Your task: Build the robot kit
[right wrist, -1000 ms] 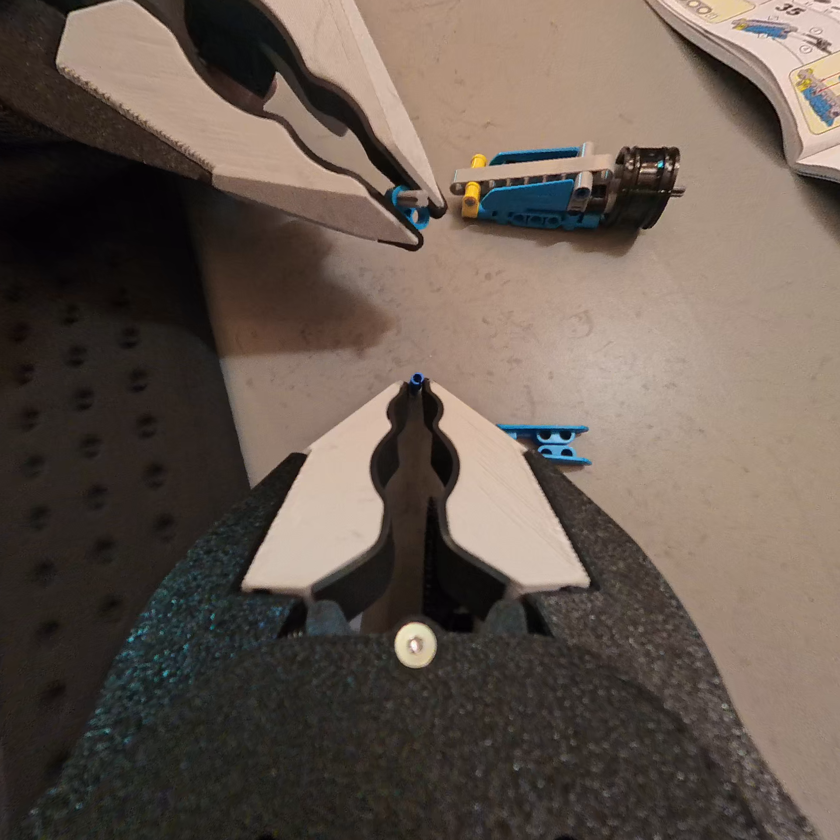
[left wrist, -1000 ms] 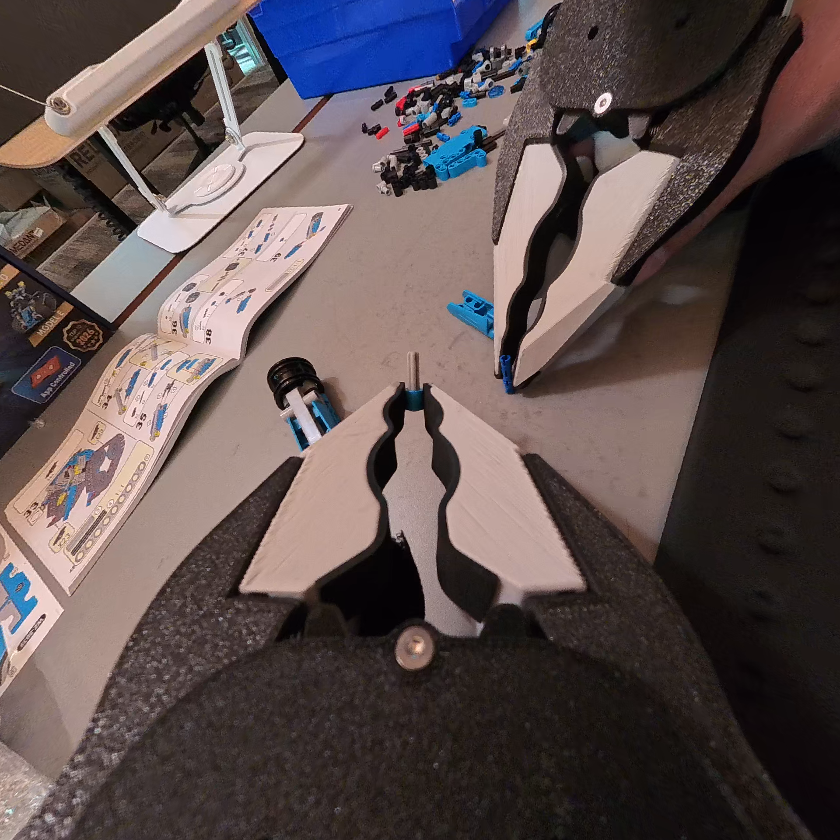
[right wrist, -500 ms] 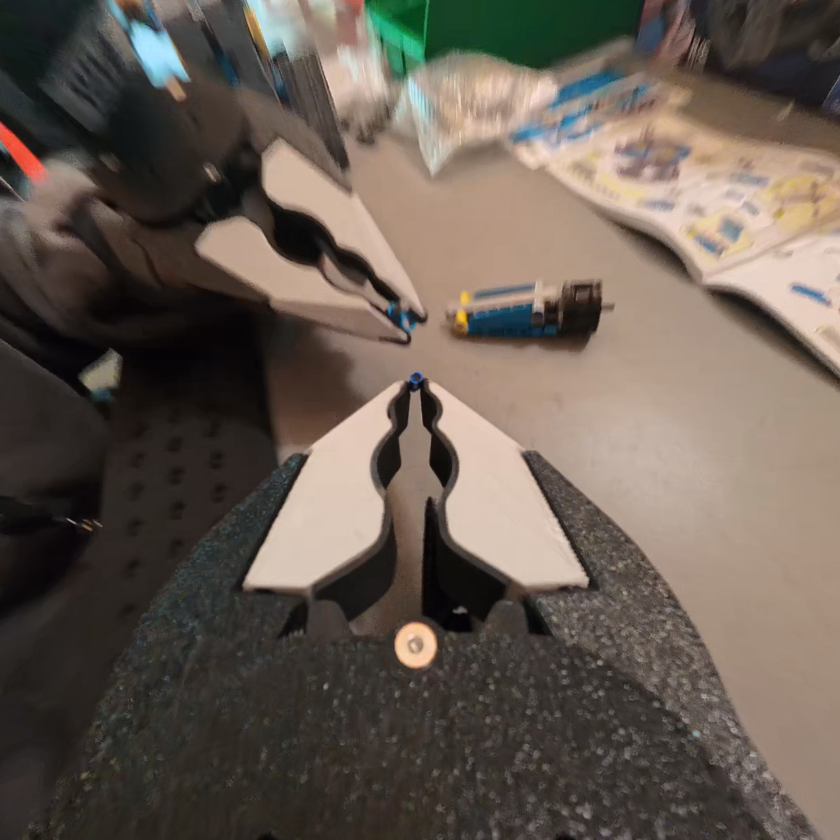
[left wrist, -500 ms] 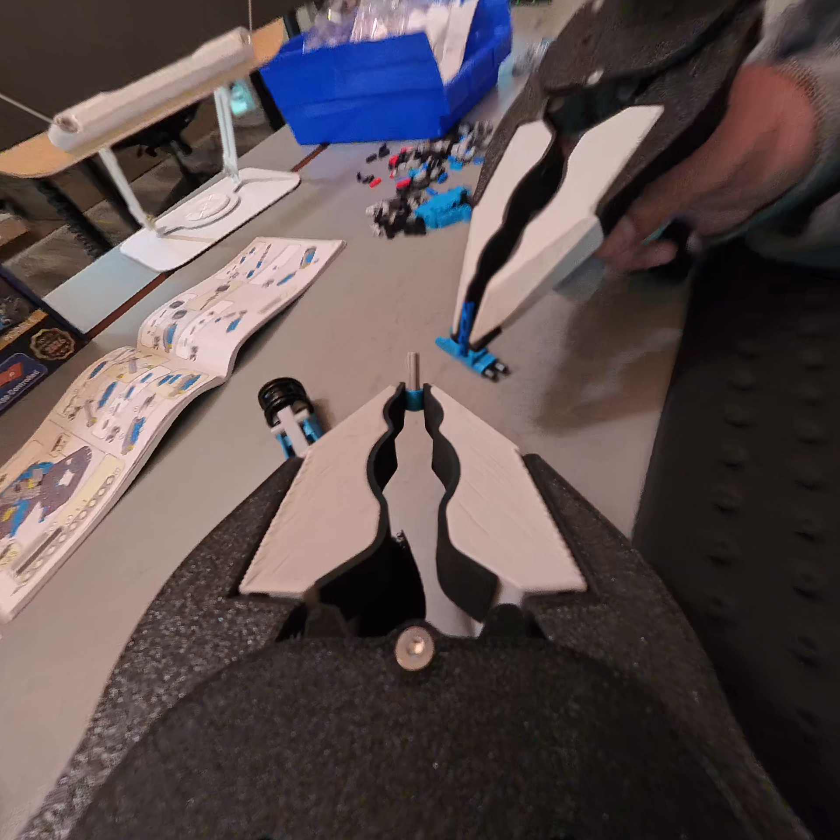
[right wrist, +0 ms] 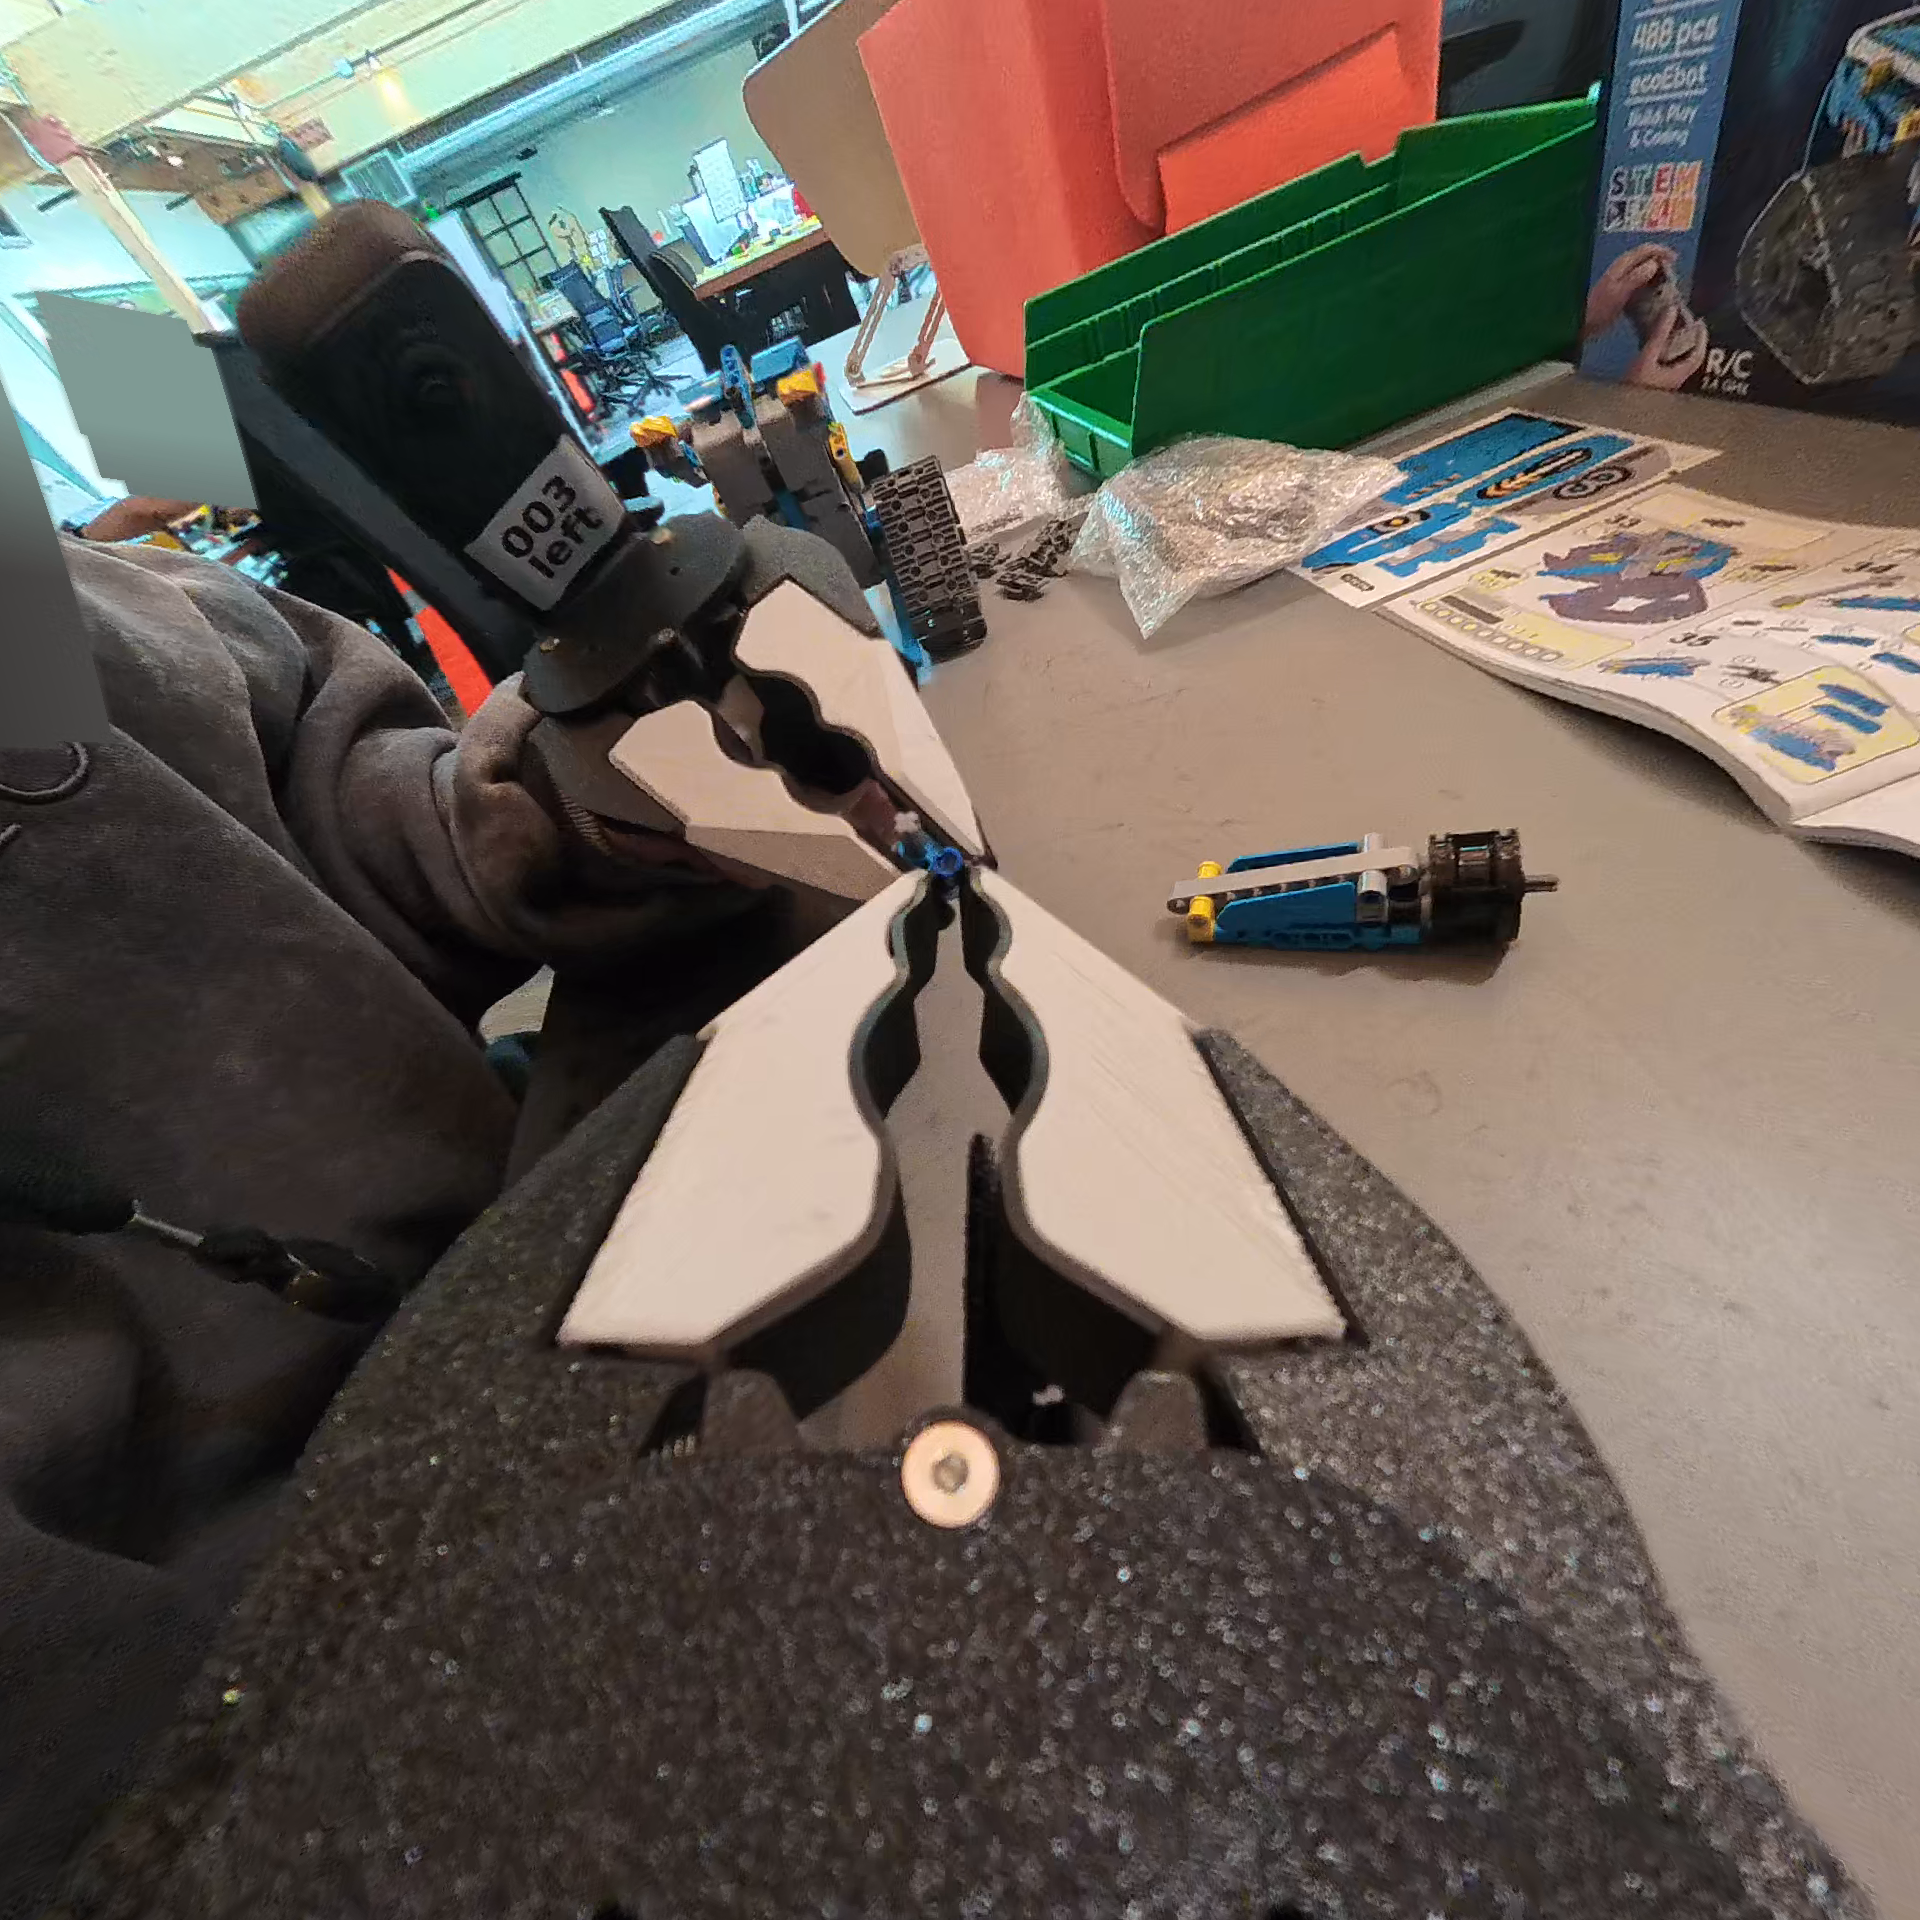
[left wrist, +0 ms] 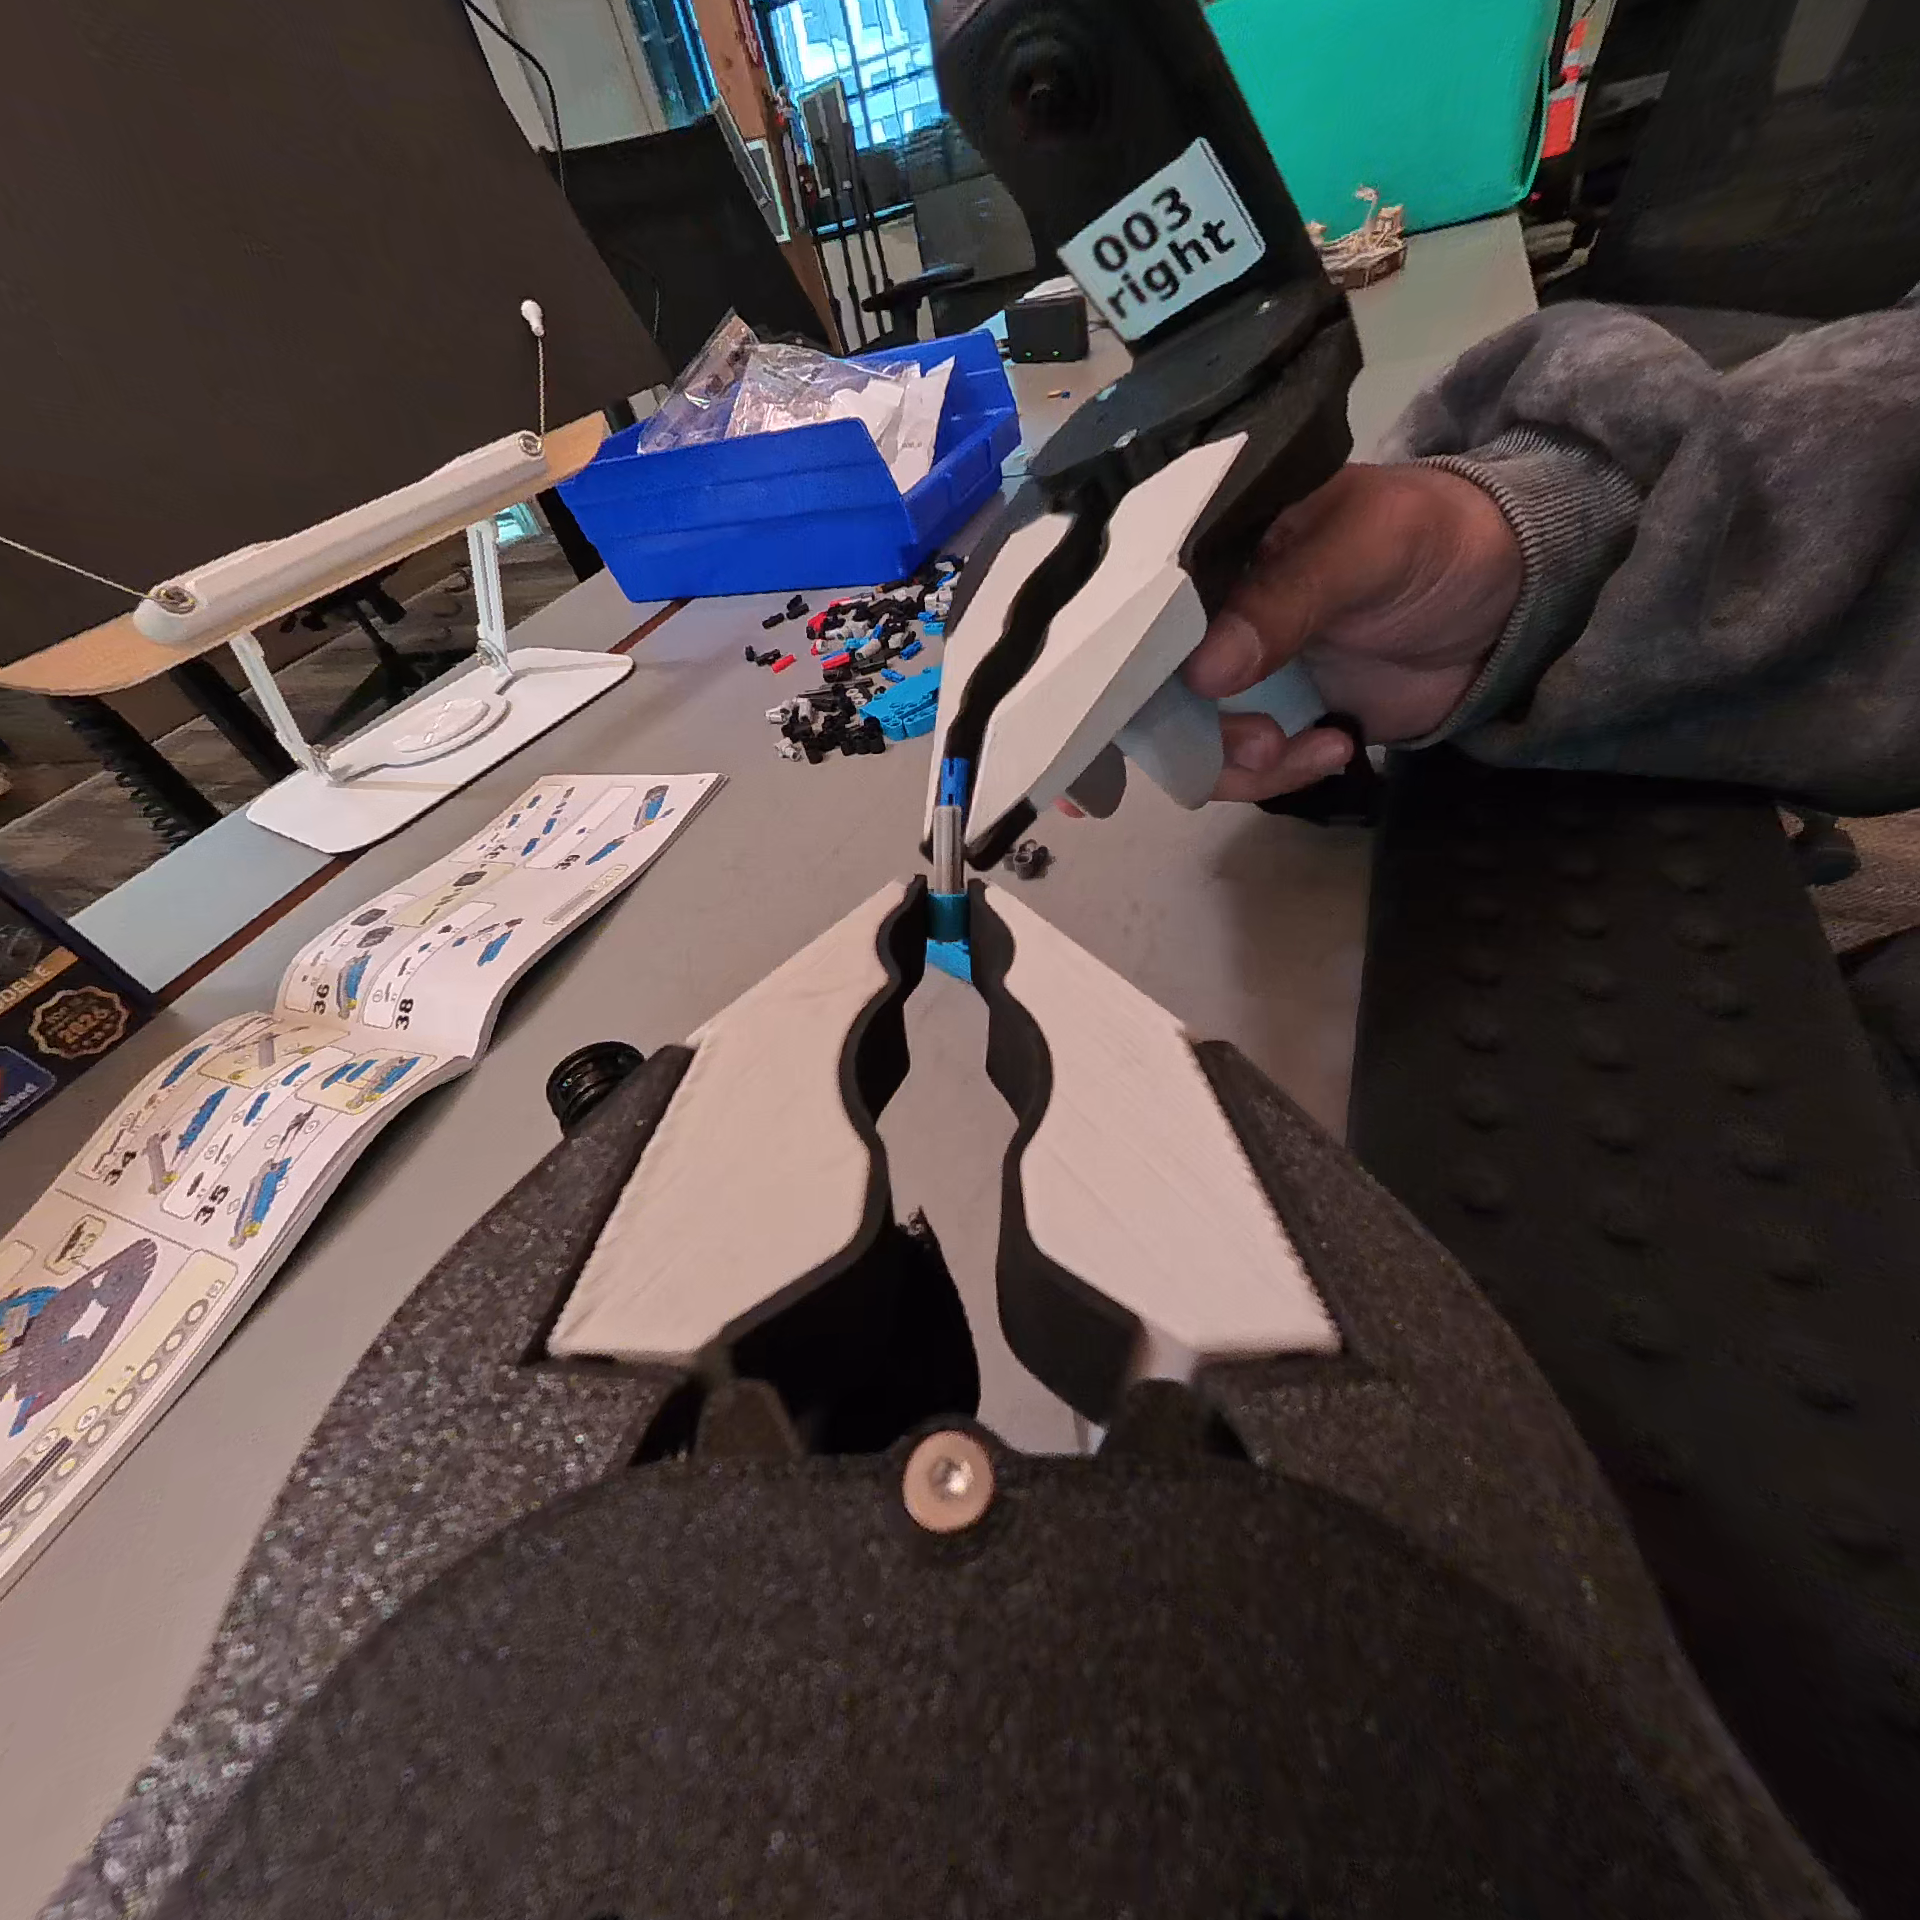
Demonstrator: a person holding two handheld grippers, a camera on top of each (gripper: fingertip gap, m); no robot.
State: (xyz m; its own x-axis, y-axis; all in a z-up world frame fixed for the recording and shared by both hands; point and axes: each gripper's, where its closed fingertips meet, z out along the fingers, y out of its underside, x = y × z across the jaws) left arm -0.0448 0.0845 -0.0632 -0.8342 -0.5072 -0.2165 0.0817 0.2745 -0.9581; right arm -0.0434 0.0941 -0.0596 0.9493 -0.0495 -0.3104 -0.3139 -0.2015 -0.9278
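The left tongs (left wrist: 943,891) pinch a small blue connector (left wrist: 948,925) with a grey axle (left wrist: 944,840) standing out of it, held above the worktop (left wrist: 727,862) near its front edge. Tip to tip with them, the right tongs (right wrist: 943,881) clamp a small blue pin (left wrist: 950,781); whether pin and axle actually touch is hard to say. A blue and grey wheel assembly (right wrist: 1361,902) lies on the worktop just beyond. An open instruction booklet (left wrist: 343,1029) lies farther out, with loose pieces (left wrist: 852,675) and a blue bin (left wrist: 790,499) toward the far edge.
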